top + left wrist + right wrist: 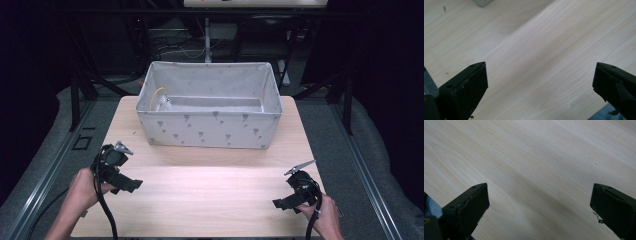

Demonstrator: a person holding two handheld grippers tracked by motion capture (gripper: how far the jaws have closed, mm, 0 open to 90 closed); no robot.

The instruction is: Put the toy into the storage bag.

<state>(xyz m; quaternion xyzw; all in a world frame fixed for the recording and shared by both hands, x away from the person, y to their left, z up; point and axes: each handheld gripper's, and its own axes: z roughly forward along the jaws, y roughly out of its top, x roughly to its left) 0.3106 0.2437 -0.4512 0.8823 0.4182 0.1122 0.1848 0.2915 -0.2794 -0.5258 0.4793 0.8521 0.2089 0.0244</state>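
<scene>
From above, the grey fabric bin [207, 107] sits at the counter's [210, 195] far edge, well beyond both tools. Left tool [131, 184] and right tool [281, 203] gape wide over bare wood.

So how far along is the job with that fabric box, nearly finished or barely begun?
It looks either finished or not begun. The fabric box stands at the far side of the table, with something small and yellowish, a cord perhaps, inside it. Nothing is in hand: the left gripper and the right gripper are both open over bare wood.
</scene>
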